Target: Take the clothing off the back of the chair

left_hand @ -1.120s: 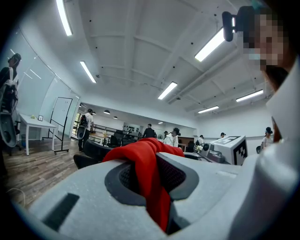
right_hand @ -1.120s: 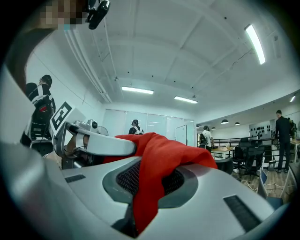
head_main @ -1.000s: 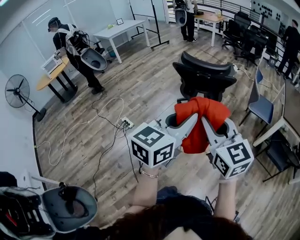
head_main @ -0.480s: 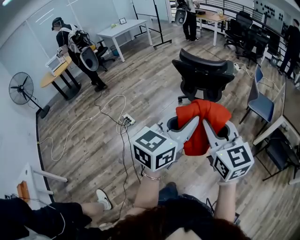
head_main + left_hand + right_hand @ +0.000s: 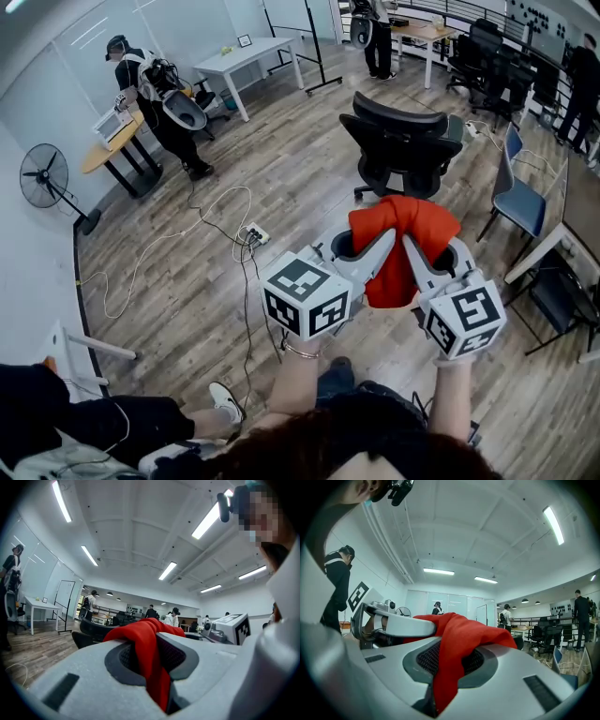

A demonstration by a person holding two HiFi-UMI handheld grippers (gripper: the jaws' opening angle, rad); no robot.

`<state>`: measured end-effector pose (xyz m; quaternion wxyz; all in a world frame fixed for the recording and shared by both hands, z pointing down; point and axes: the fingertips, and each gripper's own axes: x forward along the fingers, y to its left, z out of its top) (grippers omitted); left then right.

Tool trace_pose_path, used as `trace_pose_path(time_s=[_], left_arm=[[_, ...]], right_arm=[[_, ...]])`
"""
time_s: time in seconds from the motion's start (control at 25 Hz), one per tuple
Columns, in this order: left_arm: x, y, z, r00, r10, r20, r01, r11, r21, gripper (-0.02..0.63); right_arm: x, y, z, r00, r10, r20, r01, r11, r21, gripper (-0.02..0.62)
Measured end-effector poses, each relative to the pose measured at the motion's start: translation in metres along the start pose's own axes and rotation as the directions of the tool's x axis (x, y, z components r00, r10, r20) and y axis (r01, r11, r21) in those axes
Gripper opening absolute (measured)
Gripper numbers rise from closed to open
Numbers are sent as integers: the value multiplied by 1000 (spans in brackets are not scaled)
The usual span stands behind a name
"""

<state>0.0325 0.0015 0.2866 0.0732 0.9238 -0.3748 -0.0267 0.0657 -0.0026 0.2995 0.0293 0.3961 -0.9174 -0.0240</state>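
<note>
Clothing (image 5: 424, 225), red, is held clear of the black chair (image 5: 403, 141), clamped in the closed jaws of both the left gripper (image 5: 382, 242) and the right gripper (image 5: 412, 246). It could be dropped if the thin pinched folds slip out. No brand or writing can be read.

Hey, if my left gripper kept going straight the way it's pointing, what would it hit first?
Beyond the red garment clamped in the left gripper, likely the black office chair, slightly left of centre; depth is unclear.
</note>
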Motion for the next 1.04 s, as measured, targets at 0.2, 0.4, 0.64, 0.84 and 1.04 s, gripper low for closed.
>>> trace_pose_path(time_s=[0.2,0.4,0.64,0.84,1.04], left_arm=[[2,-13,1,1000,-1,-3,1,1000,7,71],[-1,-22,6,1000,-9,-5,9,1000,10,71],[-1,-31,6,1000,-12,-13,12,1000,10,71],[4,-34,-1,1000,-15,-20,15,1000,11,72],[4,-40,2,1000,-18,-21,19,1000,15,72]], right_arm=[[-13,-2,2,1000,1,8,-1,1000,7,71],[-21,0,8,1000,-3,12,2,1000,10,71],[-29,0,9,1000,3,13,-3,1000,20,71],[-33,-4,2,1000,2,15,-3,1000,25,71],[-38,-4,5,1000,5,19,-5,1000,27,71]])
